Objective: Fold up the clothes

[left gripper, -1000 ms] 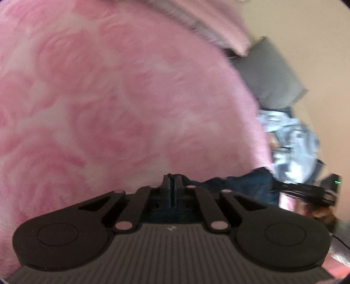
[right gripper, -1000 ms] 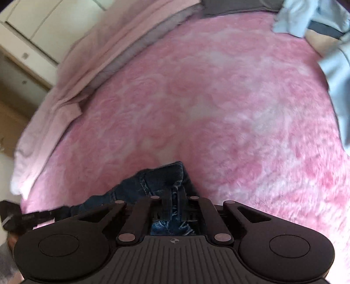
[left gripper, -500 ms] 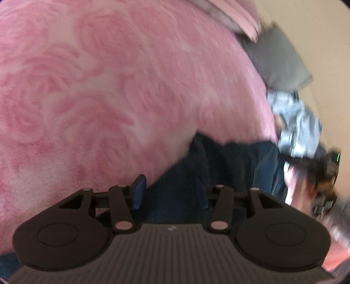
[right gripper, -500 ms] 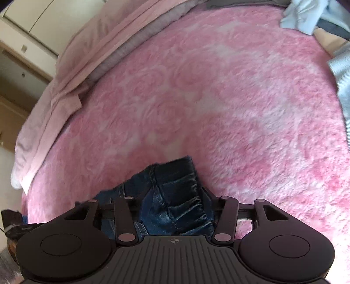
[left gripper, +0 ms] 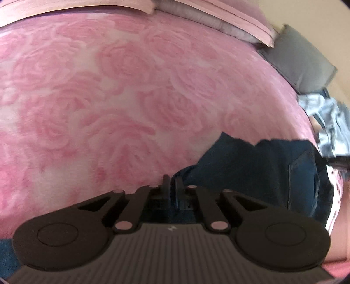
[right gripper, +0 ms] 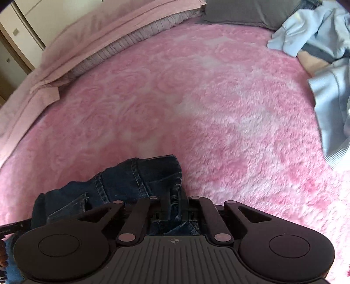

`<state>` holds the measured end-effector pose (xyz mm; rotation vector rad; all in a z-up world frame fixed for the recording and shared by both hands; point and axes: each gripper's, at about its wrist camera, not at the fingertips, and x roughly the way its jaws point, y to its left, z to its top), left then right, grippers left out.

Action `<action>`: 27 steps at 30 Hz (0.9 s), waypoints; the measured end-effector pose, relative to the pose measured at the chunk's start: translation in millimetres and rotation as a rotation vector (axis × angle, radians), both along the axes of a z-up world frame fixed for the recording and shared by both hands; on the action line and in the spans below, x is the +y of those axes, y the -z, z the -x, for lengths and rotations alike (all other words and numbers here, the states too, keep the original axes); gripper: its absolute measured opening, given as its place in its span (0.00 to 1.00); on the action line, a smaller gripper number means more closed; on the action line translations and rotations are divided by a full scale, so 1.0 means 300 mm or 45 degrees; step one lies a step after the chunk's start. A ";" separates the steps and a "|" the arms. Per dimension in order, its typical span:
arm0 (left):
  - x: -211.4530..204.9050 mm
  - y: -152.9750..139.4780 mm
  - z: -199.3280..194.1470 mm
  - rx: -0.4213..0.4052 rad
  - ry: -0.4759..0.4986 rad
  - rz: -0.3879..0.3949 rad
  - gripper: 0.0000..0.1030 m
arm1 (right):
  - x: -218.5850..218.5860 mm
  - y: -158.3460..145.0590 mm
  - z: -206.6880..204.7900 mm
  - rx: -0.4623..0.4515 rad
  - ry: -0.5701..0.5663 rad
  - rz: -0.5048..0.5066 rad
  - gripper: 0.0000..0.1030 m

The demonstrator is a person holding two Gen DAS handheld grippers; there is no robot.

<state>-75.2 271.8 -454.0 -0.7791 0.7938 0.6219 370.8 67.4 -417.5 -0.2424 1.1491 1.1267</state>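
Dark blue jeans [left gripper: 251,166] lie on a pink rose-patterned fleece blanket [left gripper: 131,87]. In the left wrist view they spread from my left gripper [left gripper: 172,183] off to the right. That gripper is shut on an edge of the denim. In the right wrist view the jeans [right gripper: 131,181] bunch up in front of and to the left of my right gripper [right gripper: 175,201]. It is shut on a frayed hem, with cloth showing between its fingers. The rest of the garment is hidden under both gripper bodies.
Folded pink bedding [right gripper: 91,41] and a grey pillow [right gripper: 247,11] lie along the blanket's far edge. A heap of light blue clothes [right gripper: 323,54] sits at the right, also visible as the heap [left gripper: 328,122] in the left wrist view. Cupboard doors [right gripper: 19,32] stand beyond the bed.
Both grippers were shut a second ago, stood open over the jeans half a second ago, and have now closed on the denim again. The jeans lie more spread out.
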 end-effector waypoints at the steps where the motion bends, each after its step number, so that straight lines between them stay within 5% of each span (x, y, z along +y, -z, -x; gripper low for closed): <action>1: 0.000 -0.012 0.020 -0.014 -0.028 0.006 0.10 | 0.005 -0.003 -0.009 0.021 0.002 -0.005 0.04; 5: 0.028 -0.054 0.101 -0.088 -0.150 0.122 0.26 | 0.025 -0.014 -0.045 0.106 0.010 -0.023 0.10; 7: 0.053 -0.068 0.091 -0.139 -0.139 0.152 0.32 | 0.036 -0.019 -0.063 0.148 0.014 -0.032 0.37; 8: 0.066 -0.073 0.077 -0.161 -0.124 0.166 0.37 | 0.041 -0.022 -0.072 0.170 0.016 -0.037 0.41; 10: 0.098 -0.064 0.029 -0.210 -0.071 0.216 0.50 | 0.051 -0.027 -0.090 0.212 0.021 -0.046 0.42; 12: 0.121 -0.037 -0.029 -0.233 -0.012 0.263 0.52 | 0.061 -0.033 -0.109 0.254 0.025 -0.056 0.42; 14: 0.128 0.001 -0.091 -0.211 0.046 0.282 0.46 | 0.082 -0.025 -0.118 0.272 0.013 -0.044 0.42; 15: 0.116 0.010 -0.114 -0.199 0.092 0.263 0.16 | 0.091 -0.021 -0.114 0.250 -0.002 -0.035 0.36; 16: 0.104 0.015 -0.134 -0.190 0.129 0.238 0.00 | 0.097 -0.020 -0.108 0.217 -0.020 -0.031 0.00; 19: 0.054 -0.020 -0.123 -0.208 0.112 0.096 0.01 | 0.071 -0.057 -0.069 0.071 -0.089 -0.064 0.00; 21: 0.050 -0.014 -0.073 -0.256 0.009 0.094 0.03 | 0.035 -0.064 -0.056 0.012 -0.069 -0.070 0.00; 27: 0.024 0.044 -0.070 -0.046 -0.121 0.021 0.01 | -0.054 -0.008 -0.067 -0.015 0.114 0.001 0.00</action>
